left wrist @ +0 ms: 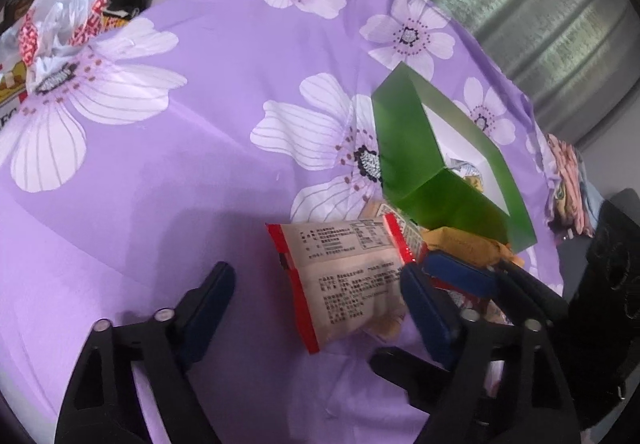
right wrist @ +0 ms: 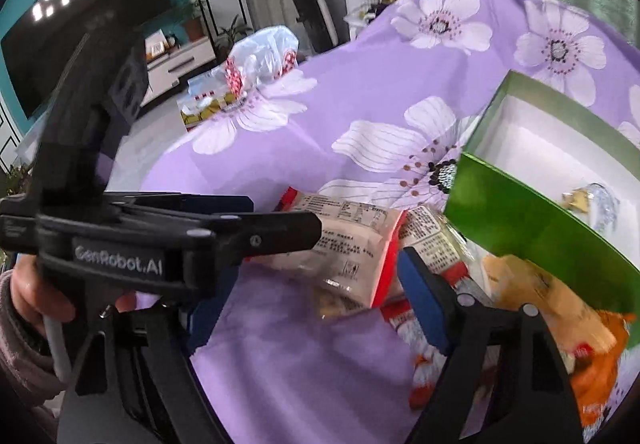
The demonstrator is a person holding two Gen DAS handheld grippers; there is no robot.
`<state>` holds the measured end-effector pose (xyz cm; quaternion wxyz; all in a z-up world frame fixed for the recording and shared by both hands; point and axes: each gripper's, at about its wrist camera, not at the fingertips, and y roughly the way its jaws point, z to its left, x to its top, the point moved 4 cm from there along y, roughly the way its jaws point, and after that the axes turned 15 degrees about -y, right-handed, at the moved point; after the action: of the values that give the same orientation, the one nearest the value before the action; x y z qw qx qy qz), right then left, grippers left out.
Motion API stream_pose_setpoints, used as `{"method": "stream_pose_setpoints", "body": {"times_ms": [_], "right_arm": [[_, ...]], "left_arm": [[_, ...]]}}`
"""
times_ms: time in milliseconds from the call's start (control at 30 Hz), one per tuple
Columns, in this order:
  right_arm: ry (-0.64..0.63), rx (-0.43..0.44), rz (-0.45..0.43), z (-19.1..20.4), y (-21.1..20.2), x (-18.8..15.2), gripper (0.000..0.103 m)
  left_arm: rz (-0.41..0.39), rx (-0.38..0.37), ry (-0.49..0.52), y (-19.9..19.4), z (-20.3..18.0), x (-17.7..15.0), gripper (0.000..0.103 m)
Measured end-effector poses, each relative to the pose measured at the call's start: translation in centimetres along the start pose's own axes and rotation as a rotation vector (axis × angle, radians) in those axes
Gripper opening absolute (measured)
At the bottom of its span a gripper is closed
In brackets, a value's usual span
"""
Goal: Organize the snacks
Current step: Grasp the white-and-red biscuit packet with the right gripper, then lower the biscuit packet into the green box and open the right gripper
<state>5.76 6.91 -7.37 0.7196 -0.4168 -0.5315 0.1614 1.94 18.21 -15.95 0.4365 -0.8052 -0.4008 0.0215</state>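
A red-edged white snack packet (left wrist: 344,276) lies on the purple flowered cloth (left wrist: 200,164), between the open fingers of my left gripper (left wrist: 316,292). The same packet shows in the right wrist view (right wrist: 352,244). A green box (left wrist: 416,164) with a white inside stands open to the right, with a small wrapped sweet (right wrist: 588,200) in it. Orange and red snack packets (right wrist: 560,308) lie heaped at the box's near side. My right gripper (right wrist: 308,308) is open above the heap. Its blue-padded fingers (left wrist: 460,272) show in the left wrist view, beside the packet.
A white plastic bag with red print (left wrist: 60,28) sits on a yellow box at the cloth's far left (right wrist: 260,60). A patterned cloth bundle (left wrist: 568,180) lies at the right edge. A TV (right wrist: 80,32) and cabinet stand beyond the table.
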Motion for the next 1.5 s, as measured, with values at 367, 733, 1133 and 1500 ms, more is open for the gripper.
{"method": "stream_pose_setpoints", "body": {"times_ms": [367, 733, 1133, 1500], "right_arm": [[-0.01, 0.024, 0.049, -0.6, 2.2, 0.0, 0.06], [0.027, 0.027, -0.007, 0.1, 1.2, -0.6, 0.043], [0.052, -0.002, -0.111, 0.9, -2.2, -0.2, 0.036], [0.066, -0.086, -0.21, -0.5, -6.6, 1.2, 0.035]], "left_arm": [[0.035, -0.031, -0.002, 1.0, -0.2, 0.4, 0.048], [0.029, -0.072, 0.001, 0.0, -1.2, -0.4, 0.041], [-0.027, -0.099, 0.065, -3.2, -4.0, -1.0, 0.039], [-0.064, -0.148, 0.182, -4.8, -9.6, -0.1, 0.039]]}}
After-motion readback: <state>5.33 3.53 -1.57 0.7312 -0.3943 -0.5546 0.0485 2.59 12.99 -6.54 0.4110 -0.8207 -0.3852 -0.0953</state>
